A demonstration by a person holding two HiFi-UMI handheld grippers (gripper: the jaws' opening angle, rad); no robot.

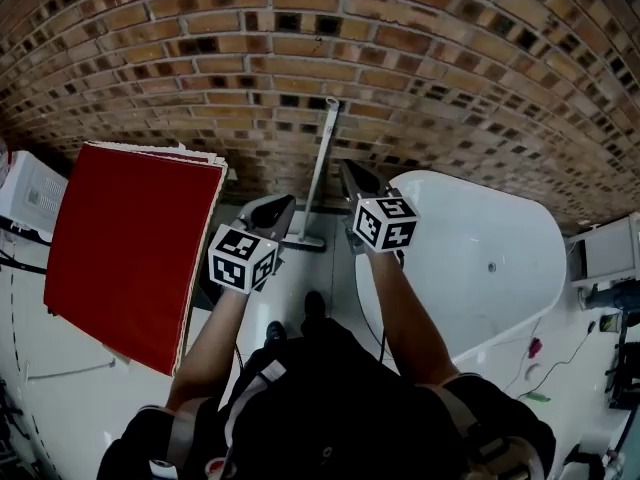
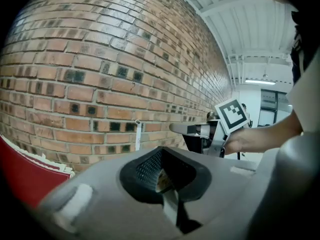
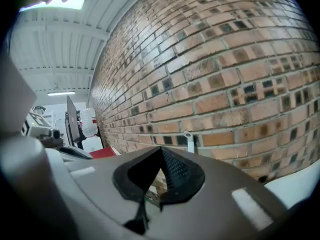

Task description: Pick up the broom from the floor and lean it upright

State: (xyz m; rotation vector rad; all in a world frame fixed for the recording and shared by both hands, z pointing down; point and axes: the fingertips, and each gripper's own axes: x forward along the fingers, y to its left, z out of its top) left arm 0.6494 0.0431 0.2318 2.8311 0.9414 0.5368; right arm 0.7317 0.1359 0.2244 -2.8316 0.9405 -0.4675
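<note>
The broom stands upright against the brick wall, its pale handle rising from a flat head on the floor. My left gripper is raised just left of the handle, shut and empty. My right gripper is level with it just right of the handle, also shut with nothing held. Neither touches the broom. The handle's top shows beyond the closed jaws in the left gripper view and in the right gripper view. The right gripper also appears in the left gripper view, its jaws together.
A large red board leans at the left. A white bathtub fills the right side. A white appliance sits at the far left. The person's dark shoes stand on the pale floor behind the broom head.
</note>
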